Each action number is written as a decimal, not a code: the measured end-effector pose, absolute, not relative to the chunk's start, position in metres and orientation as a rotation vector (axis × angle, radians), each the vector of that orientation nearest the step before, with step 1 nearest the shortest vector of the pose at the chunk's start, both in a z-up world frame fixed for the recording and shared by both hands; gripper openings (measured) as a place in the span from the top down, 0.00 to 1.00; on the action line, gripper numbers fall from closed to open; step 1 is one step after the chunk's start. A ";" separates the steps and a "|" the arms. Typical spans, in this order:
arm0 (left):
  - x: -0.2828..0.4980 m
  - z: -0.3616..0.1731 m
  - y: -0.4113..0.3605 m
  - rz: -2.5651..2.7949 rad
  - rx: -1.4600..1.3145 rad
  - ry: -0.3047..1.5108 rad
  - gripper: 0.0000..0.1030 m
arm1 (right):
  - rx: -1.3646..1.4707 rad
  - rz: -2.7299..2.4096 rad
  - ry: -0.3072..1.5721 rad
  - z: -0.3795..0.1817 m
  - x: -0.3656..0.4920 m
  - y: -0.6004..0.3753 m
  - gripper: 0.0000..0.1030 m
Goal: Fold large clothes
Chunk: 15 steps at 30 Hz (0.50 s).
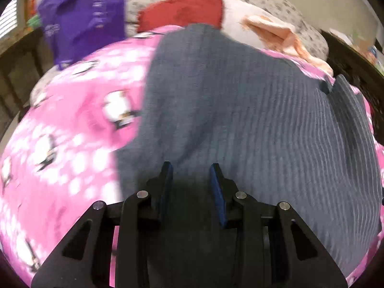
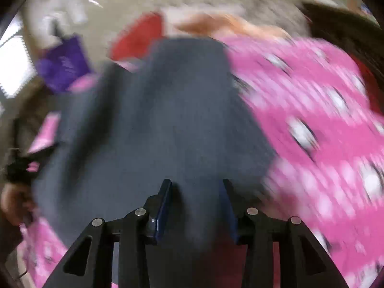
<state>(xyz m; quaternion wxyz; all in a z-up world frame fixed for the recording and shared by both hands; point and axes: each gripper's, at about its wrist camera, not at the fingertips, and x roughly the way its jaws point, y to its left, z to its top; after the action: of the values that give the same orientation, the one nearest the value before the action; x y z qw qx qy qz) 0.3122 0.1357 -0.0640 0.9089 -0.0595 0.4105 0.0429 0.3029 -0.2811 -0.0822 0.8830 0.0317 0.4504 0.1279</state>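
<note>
Left wrist view: a grey ribbed garment point(image 1: 240, 110) is seen spread across the centre and right of the frame, lying on a pink blanket point(image 1: 67, 124) printed with white dots and penguin figures. The pink fabric fills the left side and shows again as a thin strip along the right edge. The left gripper point(image 1: 191, 168) is held at the lower centre, over the near edge of the grey garment. Its fingers point(image 1: 166, 180) are spread apart; grey cloth is seen in the gap, but no pinching by the blue pads is visible.

At the top of the frame a red cloth point(image 1: 182, 9) is seen, with a pale peach cloth point(image 1: 276, 31) to its right, both beyond the far edge of the garment. A purple item point(image 1: 84, 12) occupies the upper left. A light patterned bedcover point(image 1: 276, 2) is seen behind these.

Right wrist view: heavily blurred. The grey garment point(image 2: 156, 124) fills the centre, with the pink blanket point(image 2: 312, 110) to the right and at lower left. The right gripper point(image 2: 196, 182) sits at the lower centre above the garment; its fingers point(image 2: 164, 199) are spread, with cloth lying between them and no clamping visible. The red cloth point(image 2: 136, 38), peach cloth point(image 2: 228, 26) and purple item point(image 2: 64, 64) are recorded along the top and upper left. At the left edge a black gripper is seen with part of a hand point(image 2: 14, 201) below it.
</note>
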 end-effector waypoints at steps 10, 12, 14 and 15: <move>0.210 -0.042 0.179 0.078 -0.343 0.804 0.59 | 0.380 0.363 0.873 -0.083 0.210 -0.344 0.45; 0.196 -0.047 0.176 0.033 -0.373 0.825 0.59 | 0.411 0.381 0.879 -0.090 0.202 -0.339 0.33; 0.187 -0.052 0.171 -0.013 -0.386 0.841 0.56 | 0.462 0.421 0.888 -0.098 0.204 -0.332 0.30; 0.185 -0.054 0.168 -0.021 -0.386 0.842 0.53 | 0.491 0.445 0.910 -0.104 0.211 -0.327 0.30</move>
<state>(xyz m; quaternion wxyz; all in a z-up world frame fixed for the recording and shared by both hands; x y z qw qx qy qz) 0.1848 0.1681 -0.0542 0.8945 -0.1864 0.4063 -0.0102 0.2107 -0.3273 -0.1041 0.8457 0.2325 0.4314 0.2111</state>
